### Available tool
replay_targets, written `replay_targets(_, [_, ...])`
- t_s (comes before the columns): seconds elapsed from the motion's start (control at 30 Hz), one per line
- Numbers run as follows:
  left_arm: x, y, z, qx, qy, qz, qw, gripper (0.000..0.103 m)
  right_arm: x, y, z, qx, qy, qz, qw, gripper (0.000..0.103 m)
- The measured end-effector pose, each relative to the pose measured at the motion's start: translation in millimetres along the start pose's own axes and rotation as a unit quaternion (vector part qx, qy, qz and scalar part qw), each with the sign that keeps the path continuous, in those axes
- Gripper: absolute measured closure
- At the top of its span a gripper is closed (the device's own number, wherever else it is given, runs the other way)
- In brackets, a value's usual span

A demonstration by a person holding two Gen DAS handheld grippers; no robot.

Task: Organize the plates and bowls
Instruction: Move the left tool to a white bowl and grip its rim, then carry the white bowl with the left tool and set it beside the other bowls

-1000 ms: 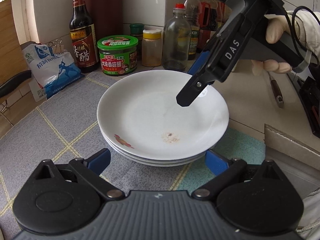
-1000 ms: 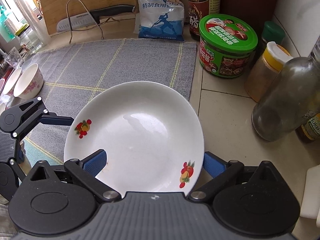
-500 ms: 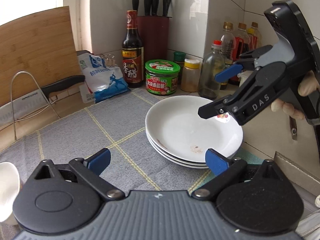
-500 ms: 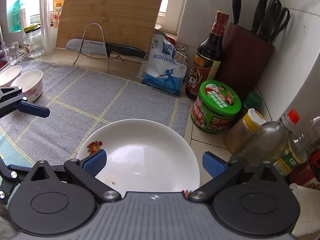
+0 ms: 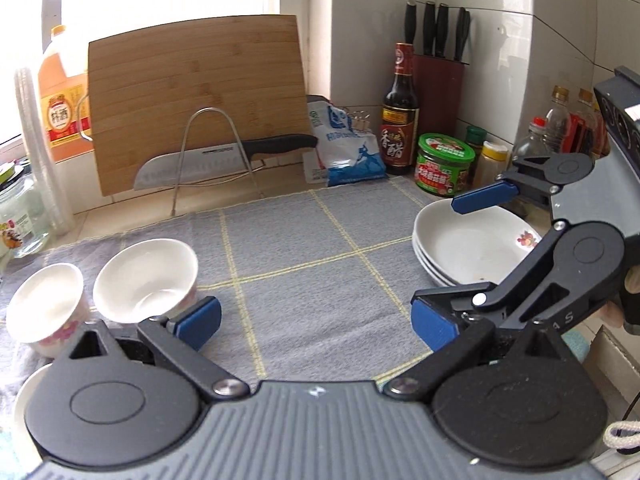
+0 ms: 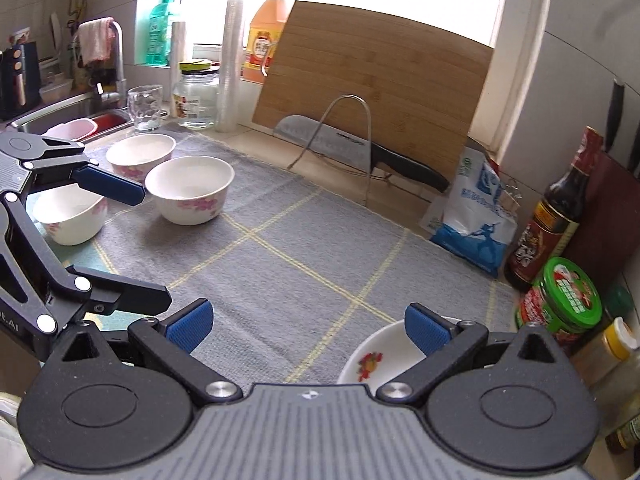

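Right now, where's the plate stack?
In the left wrist view the plate stack sits at the right edge of the grey mat, just in front of the green-lidded jar.

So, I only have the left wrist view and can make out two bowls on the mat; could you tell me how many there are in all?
Observer: The right wrist view shows three bowls, all upright on the mat and none stacked.
Operator: Thank you. What lies beyond them, please?
Observer: A sink, and a tap with a cloth draped over it.
Operator: Is anything standing close behind the bowls?
Observer: Yes, a drinking glass stands next to a clear jar, just behind the farthest bowl.
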State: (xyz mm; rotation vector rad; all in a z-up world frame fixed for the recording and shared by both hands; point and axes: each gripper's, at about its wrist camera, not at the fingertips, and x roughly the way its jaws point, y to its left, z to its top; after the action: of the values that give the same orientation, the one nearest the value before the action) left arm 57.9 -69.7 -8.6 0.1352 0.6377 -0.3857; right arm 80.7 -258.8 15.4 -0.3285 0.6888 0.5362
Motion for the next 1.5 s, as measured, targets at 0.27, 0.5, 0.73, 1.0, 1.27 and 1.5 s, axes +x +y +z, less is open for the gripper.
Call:
replay_targets(0.27, [-21.9,63.4,-21.4,-0.018,0.029,0.041,0.9986,0.001,22.6,64.8,20.9,-0.031,0.006,0.042,0.999,0.000])
replay_targets(0.5, [-40.0,112.7,-35.9,-0.011,0.033,0.052,0.9980,0.001,45.2,116.5,35.3,-0.022,0.020,0.065,0.997,0.000])
replay_targets(0.73, [-43.0,163.7,-51.1,-0.031,0.053,0.061,0.9963,0.001,60.5,160.6,47.1,-0.036,0.019,0.077,0.996,0.000])
replay_targets(1.0, [-29.7,197.6,-63.9,-0.025,0.088,0.052,0.9944,0.004,80.5,205.2,57.2,-0.051,0.020,0.091,0.994,0.000])
replay_targets(1.27, [-17.2,211.4,-68.1,-0.009,0.111,0.018,0.9936,0.019,96.3,227.0,63.5,-0.056,0.022,0.102,0.993,0.000])
replay_targets(1.5, [-7.8,218.3,-65.8,-0.009,0.127,-0.025,0.9915,0.030,100.5,233.2,64.7,-0.065,0.027,0.100,0.992,0.011])
